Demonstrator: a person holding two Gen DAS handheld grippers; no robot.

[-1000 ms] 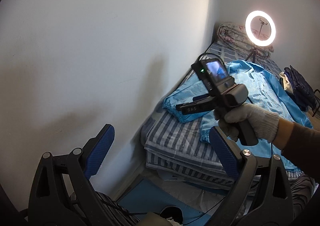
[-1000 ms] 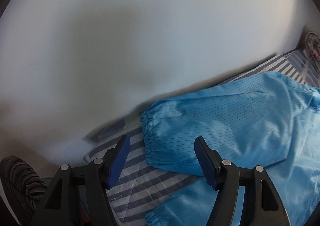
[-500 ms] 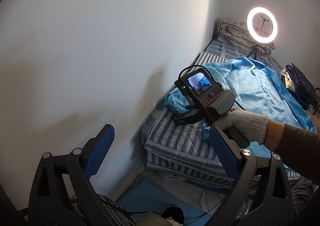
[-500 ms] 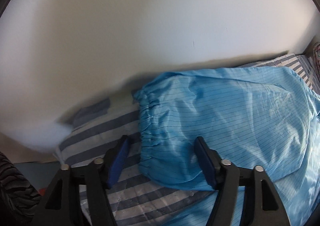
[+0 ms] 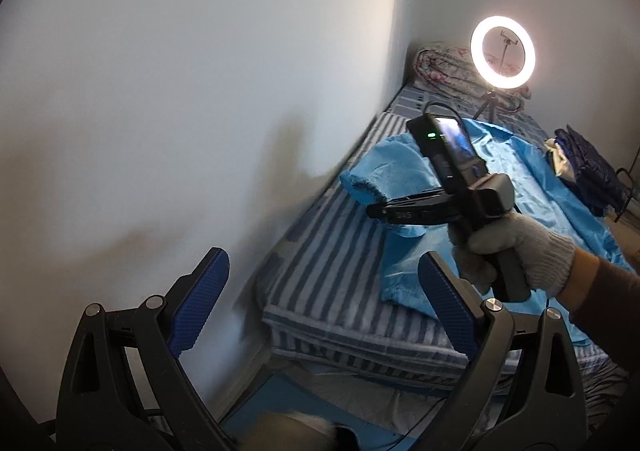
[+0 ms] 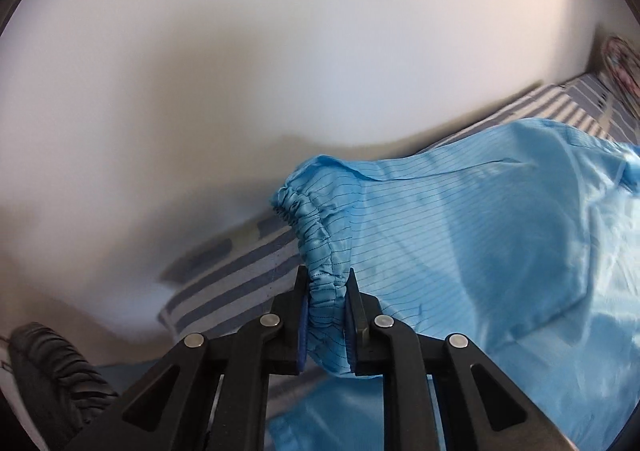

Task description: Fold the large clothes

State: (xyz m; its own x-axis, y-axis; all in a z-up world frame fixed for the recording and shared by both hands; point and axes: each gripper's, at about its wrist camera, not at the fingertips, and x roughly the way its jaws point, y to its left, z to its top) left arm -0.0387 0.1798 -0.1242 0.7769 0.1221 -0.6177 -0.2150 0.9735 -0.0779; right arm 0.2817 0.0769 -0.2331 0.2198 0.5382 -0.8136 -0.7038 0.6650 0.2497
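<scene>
Right wrist view shows the right gripper (image 6: 326, 315) clamped on the elastic cuff (image 6: 316, 235) of a light blue garment (image 6: 480, 251); its jaws have just been closing, and the gathered cuff fabric is now pinched between the blue pads (image 6: 303, 325). The garment lies spread across a striped mattress (image 6: 224, 275) that runs along a white wall (image 6: 280, 51), with the sleeve lifting slightly off the bedding at the gripped end.

From the left wrist view, the left gripper (image 5: 320, 299) hangs off the foot of the bed with its jaws wide apart and nothing between them. A gloved hand (image 5: 516, 251) holds the right tool over the sleeve. A ring light (image 5: 502, 50) glows at the far end of the bed, in front of a rolled quilt (image 5: 444, 67), and a dark blue garment (image 5: 588, 167) is bunched at the far side.

The step in hand looks like the first sleeve fold: the cuff is secured, and folding has barely begun. Next, the sleeve probably needs carrying inward across the body of the garment and laying flat, kept taut enough that it does not bunch. The left gripper could pin or take the other sleeve.
</scene>
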